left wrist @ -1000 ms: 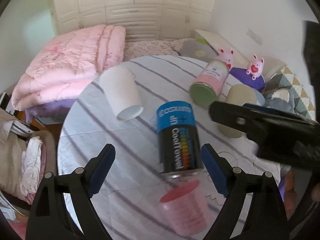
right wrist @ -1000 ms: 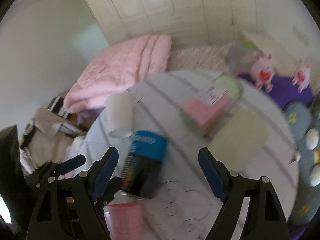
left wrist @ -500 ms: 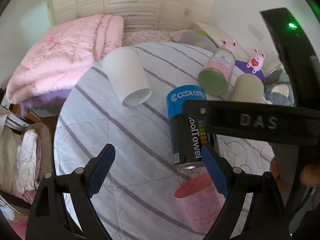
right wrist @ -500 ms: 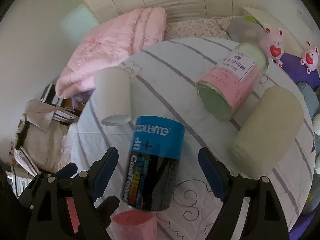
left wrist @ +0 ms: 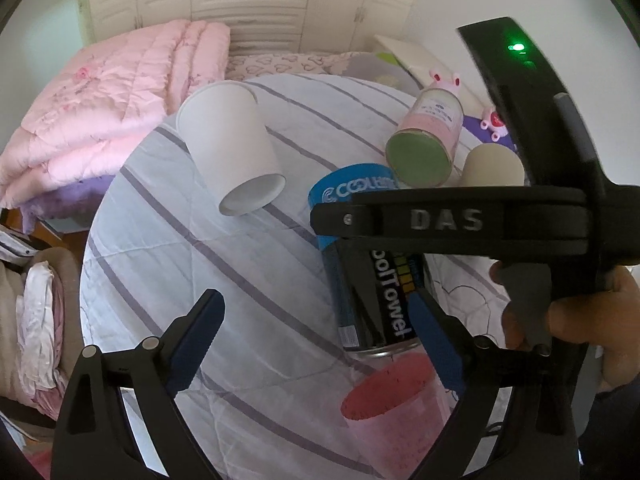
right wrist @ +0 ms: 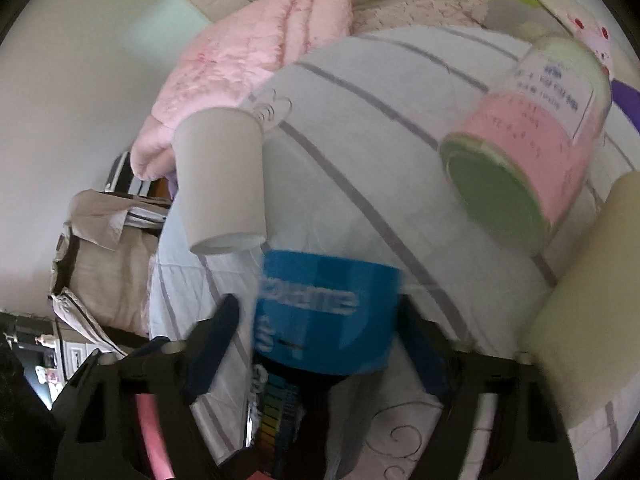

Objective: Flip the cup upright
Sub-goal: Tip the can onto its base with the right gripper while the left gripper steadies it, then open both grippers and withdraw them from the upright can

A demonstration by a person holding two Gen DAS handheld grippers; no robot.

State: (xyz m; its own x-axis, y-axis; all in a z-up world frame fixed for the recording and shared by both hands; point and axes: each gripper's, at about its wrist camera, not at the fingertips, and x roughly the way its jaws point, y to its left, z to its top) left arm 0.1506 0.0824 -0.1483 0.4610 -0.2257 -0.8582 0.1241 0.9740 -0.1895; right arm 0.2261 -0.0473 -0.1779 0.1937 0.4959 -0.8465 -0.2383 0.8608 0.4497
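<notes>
A black and blue cup-shaped can (left wrist: pixel 366 264) lies on its side on the striped round table (left wrist: pixel 168 248). My right gripper (right wrist: pixel 320 324) is open and straddles its blue end (right wrist: pixel 326 316), one finger on each side. In the left wrist view the right gripper's black body (left wrist: pixel 460 220) reaches across above the can. My left gripper (left wrist: pixel 316 332) is open and empty, hovering above the table. A white paper cup (left wrist: pixel 232 152) lies on its side further back; it also shows in the right wrist view (right wrist: pixel 222 180). A pink cup (left wrist: pixel 394 404) stands upright near the front.
A pink and green can (left wrist: pixel 426 140) and a cream cup (left wrist: pixel 494 168) lie on their sides at the table's right. A pink quilt (left wrist: pixel 112 100) lies on the bed behind. Bags and clothes (left wrist: pixel 36 320) sit left of the table.
My right gripper has moved down and forward over the black and blue can, so its fingers now flank the blue end. The left gripper has drawn slightly closer to the table.
</notes>
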